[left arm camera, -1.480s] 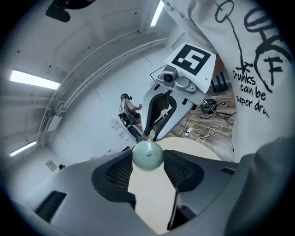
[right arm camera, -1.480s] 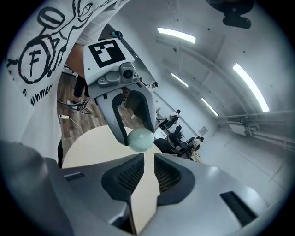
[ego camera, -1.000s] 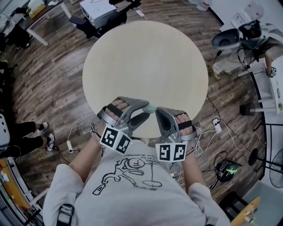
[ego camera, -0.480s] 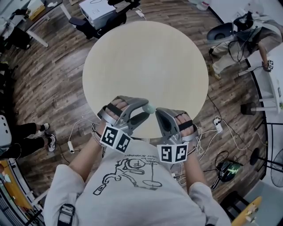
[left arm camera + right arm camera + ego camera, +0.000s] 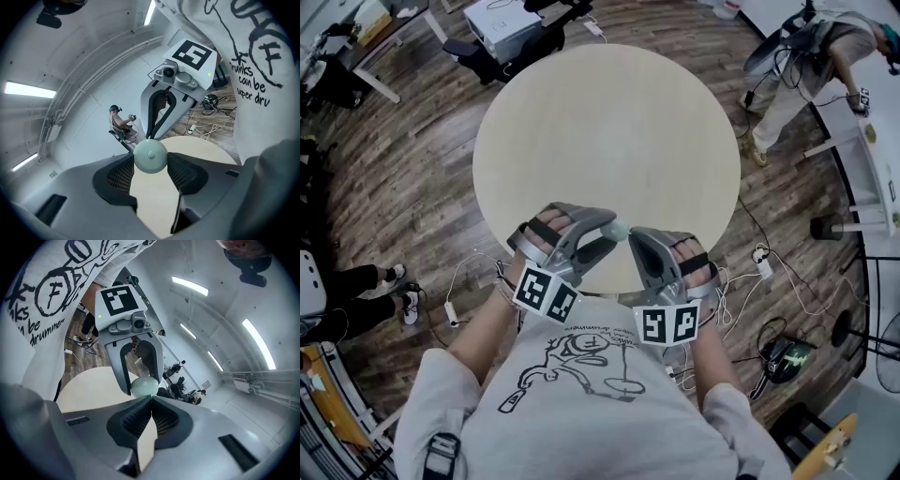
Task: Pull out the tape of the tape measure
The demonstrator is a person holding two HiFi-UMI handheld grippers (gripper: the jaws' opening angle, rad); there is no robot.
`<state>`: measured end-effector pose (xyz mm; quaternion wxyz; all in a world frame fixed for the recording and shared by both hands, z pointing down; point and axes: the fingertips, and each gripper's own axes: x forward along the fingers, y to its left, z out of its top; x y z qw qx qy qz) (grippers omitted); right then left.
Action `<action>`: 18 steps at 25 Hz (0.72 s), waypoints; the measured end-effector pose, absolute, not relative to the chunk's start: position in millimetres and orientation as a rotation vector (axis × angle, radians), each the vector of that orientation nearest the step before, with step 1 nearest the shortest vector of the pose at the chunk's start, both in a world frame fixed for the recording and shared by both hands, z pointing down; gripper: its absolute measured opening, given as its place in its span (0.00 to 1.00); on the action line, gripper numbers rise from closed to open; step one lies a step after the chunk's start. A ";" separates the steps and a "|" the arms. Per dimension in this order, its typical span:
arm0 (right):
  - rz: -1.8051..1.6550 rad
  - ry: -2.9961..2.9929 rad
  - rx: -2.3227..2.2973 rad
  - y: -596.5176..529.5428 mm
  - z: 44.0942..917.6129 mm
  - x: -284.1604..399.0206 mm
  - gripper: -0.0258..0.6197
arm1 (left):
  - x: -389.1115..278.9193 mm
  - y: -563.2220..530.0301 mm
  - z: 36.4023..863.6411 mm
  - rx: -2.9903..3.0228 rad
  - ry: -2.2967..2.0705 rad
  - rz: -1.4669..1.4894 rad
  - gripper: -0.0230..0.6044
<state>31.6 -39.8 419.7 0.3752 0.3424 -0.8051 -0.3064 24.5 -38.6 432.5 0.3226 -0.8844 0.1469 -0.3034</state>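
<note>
A small round pale-green tape measure (image 5: 621,230) hangs over the near edge of the round beige table (image 5: 609,131). My left gripper (image 5: 613,231) holds it between its pads, and its jaws are closing on it. In the left gripper view the tape measure (image 5: 150,156) fills the gap between the fingertips (image 5: 123,168). My right gripper (image 5: 634,236) faces it from the right, shut, its tips meeting at the tape measure's (image 5: 144,386) lower edge. No pulled-out tape shows; whether a tab sits between the right gripper's (image 5: 151,399) tips is hidden.
Wooden floor surrounds the table. Cables and a plug (image 5: 759,267) lie at the right, a box and chair (image 5: 511,23) at the back. A person (image 5: 806,47) stands at the far right, and another's feet (image 5: 389,281) show at the left.
Both grippers stay almost still around the tape measure. The person at the far right has moved from a crouch near the chair to standing further back.
</note>
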 end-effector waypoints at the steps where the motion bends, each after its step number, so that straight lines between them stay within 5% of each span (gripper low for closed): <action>1: -0.784 -2.059 0.876 -40.7 419.7 31.6 0.06 | 24.3 -39.5 432.4 -2.322 0.384 -0.797 0.43; 18: -0.783 -1.989 0.909 -45.0 426.8 52.6 0.06 | 10.5 -46.9 438.0 -2.285 0.431 -0.877 0.42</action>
